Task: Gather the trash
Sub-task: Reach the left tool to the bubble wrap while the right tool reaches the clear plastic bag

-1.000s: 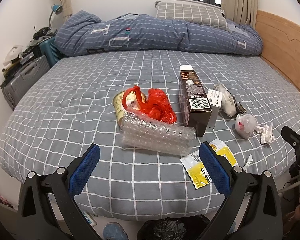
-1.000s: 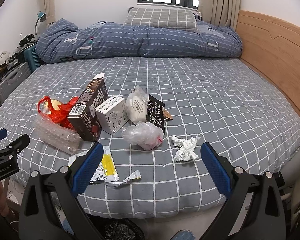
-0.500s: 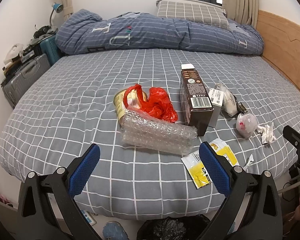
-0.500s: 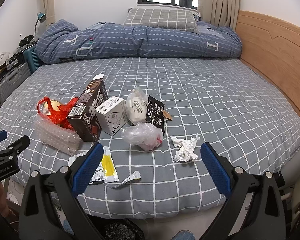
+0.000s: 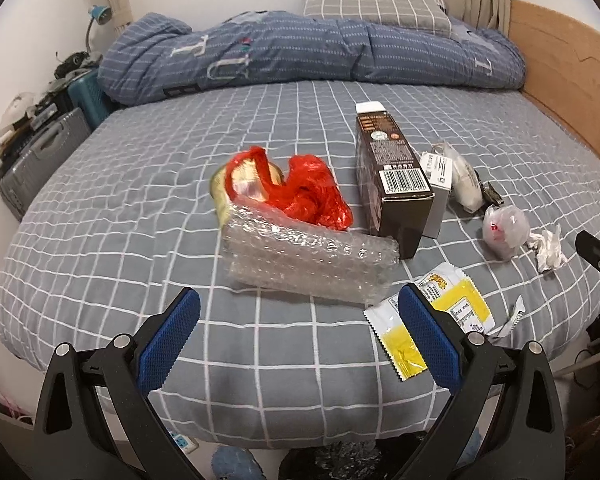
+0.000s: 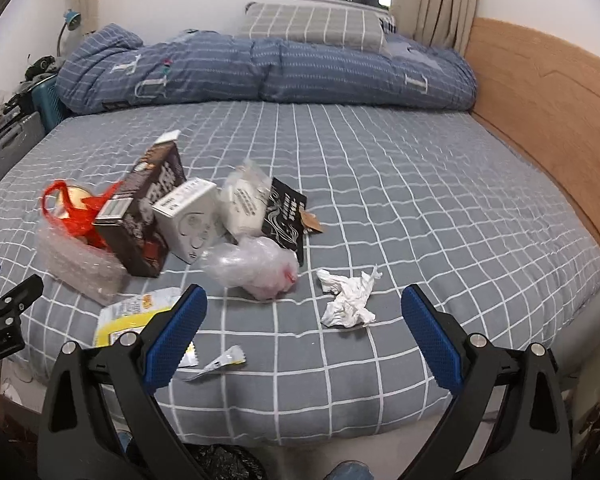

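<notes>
Trash lies on the grey checked bed (image 5: 140, 208). A bubble wrap roll (image 5: 308, 264) lies just ahead of my open, empty left gripper (image 5: 300, 320). Behind it are a red plastic bag (image 5: 304, 192) over a tin, a brown carton (image 5: 392, 184), a white box (image 6: 188, 220) and a yellow sachet (image 5: 452, 300). My open, empty right gripper (image 6: 302, 316) is above the bed's front edge, near a crumpled tissue (image 6: 348, 300) and a clear bag (image 6: 256, 268). A black packet (image 6: 286, 216) lies behind.
A folded blue duvet (image 6: 260, 76) and a pillow (image 6: 316, 26) lie at the bed's far side. A wooden headboard (image 6: 540, 120) is on the right. Suitcases (image 5: 40, 160) stand at the left. A black bin bag (image 5: 340, 460) sits on the floor below.
Both grippers have moved forward toward the bed, so the trash looks nearer. Both stay open. Nothing on the bed has moved.
</notes>
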{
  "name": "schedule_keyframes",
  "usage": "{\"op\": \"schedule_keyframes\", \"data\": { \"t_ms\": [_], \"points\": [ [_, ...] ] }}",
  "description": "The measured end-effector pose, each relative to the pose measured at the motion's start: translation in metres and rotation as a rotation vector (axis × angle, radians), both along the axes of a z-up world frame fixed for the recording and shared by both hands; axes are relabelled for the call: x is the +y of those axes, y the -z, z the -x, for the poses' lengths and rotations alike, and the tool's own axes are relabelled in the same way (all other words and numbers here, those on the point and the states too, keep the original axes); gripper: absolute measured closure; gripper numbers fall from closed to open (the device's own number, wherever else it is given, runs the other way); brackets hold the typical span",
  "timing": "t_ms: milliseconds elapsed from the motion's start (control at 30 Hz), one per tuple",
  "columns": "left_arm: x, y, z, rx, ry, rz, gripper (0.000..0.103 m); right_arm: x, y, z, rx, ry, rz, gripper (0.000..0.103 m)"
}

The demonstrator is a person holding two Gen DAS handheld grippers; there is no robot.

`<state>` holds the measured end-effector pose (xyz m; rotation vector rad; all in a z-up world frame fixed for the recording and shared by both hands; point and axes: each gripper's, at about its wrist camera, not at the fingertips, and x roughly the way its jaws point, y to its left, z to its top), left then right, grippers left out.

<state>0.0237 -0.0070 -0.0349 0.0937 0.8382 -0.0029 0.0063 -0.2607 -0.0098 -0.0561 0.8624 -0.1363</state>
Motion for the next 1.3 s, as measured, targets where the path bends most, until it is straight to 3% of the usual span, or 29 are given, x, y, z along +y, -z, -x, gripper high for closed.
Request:
{"op": "schedule_keyframes", "data": {
  "t_ms": [467,833,1167,1300],
  "points": [
    [-0.01,0.037,-0.042,0.097,0.027,0.028,0.006,0.01,0.028,-0.03,0.057,-0.044,-0.026,0.009],
    [-0.019,0.05,-0.066,0.135,0.007,0.039,0.006,0.019,0.047,-0.064,0.094,-0.057,-0.04,0.009],
    [-0.024,0.055,-0.081,0.125,-0.048,-0.015,0.007,0.028,0.063,-0.079,0.131,-0.076,-0.049,0.018],
    [-0.024,0.061,-0.087,0.15,-0.05,0.006,0.018,0.032,0.067,-0.081,0.145,-0.087,-0.046,0.025]
  ]
}}
